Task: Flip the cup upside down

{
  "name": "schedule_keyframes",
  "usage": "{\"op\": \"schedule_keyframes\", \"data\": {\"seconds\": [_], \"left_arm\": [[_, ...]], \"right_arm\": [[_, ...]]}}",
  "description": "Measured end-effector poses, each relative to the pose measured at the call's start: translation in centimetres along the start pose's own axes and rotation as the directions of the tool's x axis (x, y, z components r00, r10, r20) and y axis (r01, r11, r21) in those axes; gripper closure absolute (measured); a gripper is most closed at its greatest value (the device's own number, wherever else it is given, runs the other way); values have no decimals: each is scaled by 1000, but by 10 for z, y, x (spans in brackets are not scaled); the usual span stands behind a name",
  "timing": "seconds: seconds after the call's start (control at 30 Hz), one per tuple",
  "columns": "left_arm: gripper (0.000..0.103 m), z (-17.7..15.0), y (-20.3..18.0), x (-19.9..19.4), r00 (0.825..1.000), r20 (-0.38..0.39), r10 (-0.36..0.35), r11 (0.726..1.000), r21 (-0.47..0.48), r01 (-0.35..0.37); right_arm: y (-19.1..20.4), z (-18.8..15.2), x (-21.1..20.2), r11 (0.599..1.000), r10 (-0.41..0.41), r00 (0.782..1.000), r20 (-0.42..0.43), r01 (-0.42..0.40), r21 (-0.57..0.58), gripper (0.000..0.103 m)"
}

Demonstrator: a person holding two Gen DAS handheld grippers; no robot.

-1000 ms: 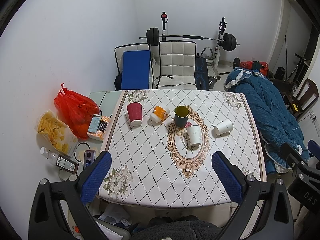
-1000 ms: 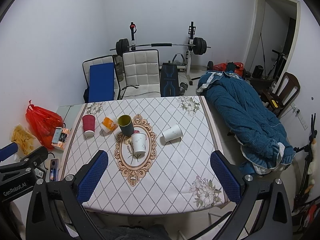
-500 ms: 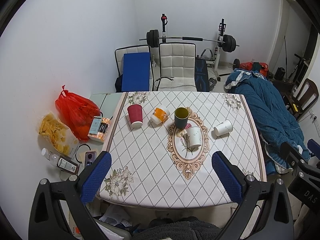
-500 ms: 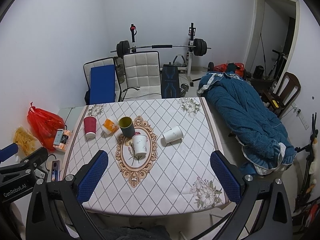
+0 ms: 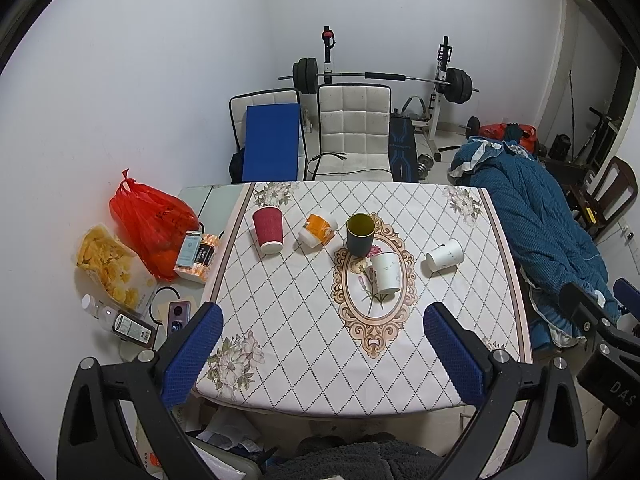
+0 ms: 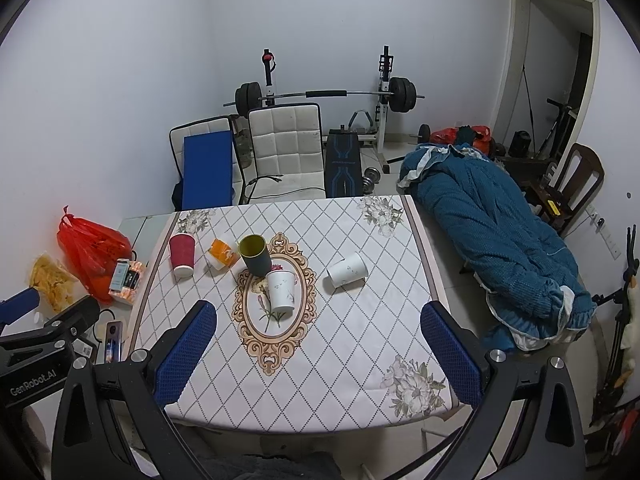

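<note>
Several cups stand on a table with a diamond-pattern cloth. A dark cup with a yellow-green inside stands upright, mouth up. A red paper cup and a white cup stand mouth down. An orange-and-white cup and a white cup lie on their sides. My left gripper and right gripper are open and empty, high above the table's near edge.
A red bag, a snack bag, boxes and a phone lie on a low surface left of the table. Two chairs and a barbell rack stand behind it. A blue quilt lies to the right.
Both grippers have drifted slightly back and up, so the table sits a little lower in both views. The cups have not moved and both grippers stay open.
</note>
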State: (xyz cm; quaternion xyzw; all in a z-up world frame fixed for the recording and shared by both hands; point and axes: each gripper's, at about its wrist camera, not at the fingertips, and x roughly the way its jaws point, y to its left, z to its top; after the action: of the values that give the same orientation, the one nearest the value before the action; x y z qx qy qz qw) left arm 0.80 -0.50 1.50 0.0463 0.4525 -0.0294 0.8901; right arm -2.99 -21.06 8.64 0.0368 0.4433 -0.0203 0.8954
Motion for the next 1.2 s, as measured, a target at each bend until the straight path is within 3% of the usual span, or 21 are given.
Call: {"op": "schedule_keyframes", "data": {"seconds": [0.2,0.5,1.0,1.2], "left_arm": [[0,1,-11,17,999,-42,35,999,-21,-36],[0,-20,-30,93,976,-194,94,995,-19,-99],[0,-46,-53,215,902,-402,155,986,15,-163],[0,-33,-62,260,883,-450,131,991,40,-127]], "right_arm": [[-5,1,24,1000,4,999,-44,-3,9,0],[-41,-40,112,1000,-3,974,-228,3,-3,0],[-73,-121,271,999,-17,856,-517,-10,-49,0],[-78,-128,308,1000,-28,819,-573,17,-25,0]]}}
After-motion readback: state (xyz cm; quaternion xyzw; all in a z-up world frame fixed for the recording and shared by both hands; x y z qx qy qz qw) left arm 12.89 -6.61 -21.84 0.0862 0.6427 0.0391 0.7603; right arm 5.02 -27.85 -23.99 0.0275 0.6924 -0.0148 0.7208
